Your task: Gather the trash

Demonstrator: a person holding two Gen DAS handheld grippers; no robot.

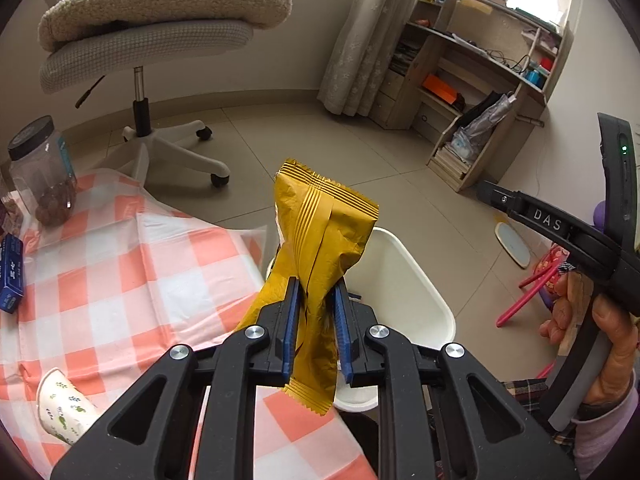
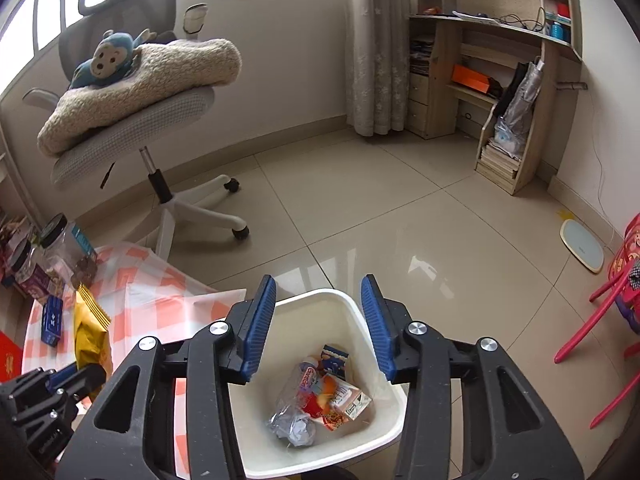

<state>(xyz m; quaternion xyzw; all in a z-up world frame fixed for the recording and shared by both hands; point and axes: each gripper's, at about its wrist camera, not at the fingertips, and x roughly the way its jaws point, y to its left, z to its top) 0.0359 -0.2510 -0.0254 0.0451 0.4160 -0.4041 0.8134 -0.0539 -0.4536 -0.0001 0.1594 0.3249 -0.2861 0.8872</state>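
Note:
My left gripper (image 1: 317, 294) is shut on a crumpled gold snack wrapper (image 1: 324, 224), which sticks up between the blue pads over the near rim of a white bin (image 1: 404, 280). The same wrapper (image 2: 90, 328) shows at the left in the right wrist view, above the checked tablecloth. My right gripper (image 2: 319, 300) stands open above the white bin (image 2: 384, 436), nothing between its fingers. Inside the bin lie a crushed plastic bottle (image 2: 304, 384), a drink carton (image 2: 348, 400), a small blue box (image 2: 335, 356) and crumpled foil (image 2: 294, 428).
A table with a red-and-white checked cloth (image 1: 120, 280) carries a paper cup (image 1: 66, 408), a clear jar (image 1: 42, 172) and a blue box (image 1: 10, 276). An office chair (image 2: 132, 112) bears a blanket and a plush toy. A red chair (image 2: 600, 312) stands right; a wooden desk (image 2: 500, 72) behind.

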